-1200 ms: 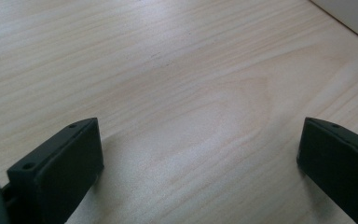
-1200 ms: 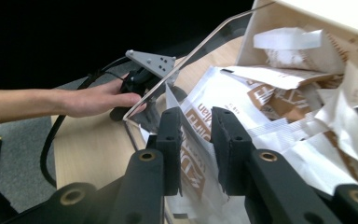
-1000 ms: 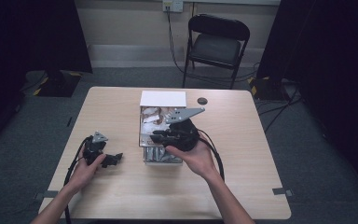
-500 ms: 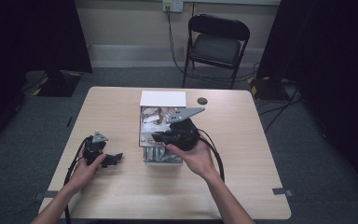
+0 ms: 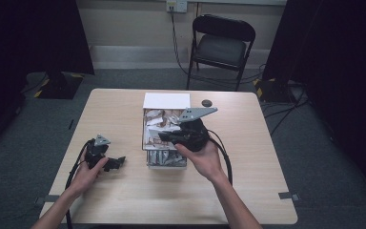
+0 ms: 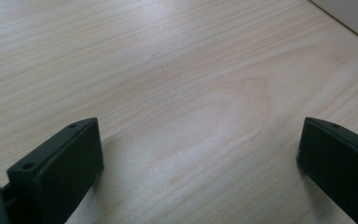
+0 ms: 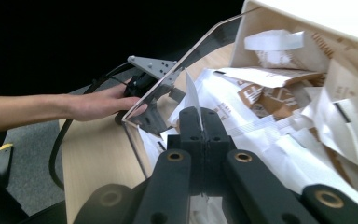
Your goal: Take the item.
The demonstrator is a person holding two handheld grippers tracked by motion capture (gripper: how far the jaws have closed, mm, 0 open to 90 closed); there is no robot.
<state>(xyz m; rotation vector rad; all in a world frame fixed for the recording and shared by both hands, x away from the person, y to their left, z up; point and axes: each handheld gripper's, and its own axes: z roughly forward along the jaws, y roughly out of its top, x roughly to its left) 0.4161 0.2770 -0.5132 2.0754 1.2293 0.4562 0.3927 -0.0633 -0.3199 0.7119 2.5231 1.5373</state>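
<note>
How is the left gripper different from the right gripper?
The left gripper has its fingers wide apart with nothing between them; the right gripper has just squeezed shut on a white paper slip. The left gripper rests on the table; the right gripper reaches into the clear box of papers. Both are black, hand-held, with a cable trailing.
</note>
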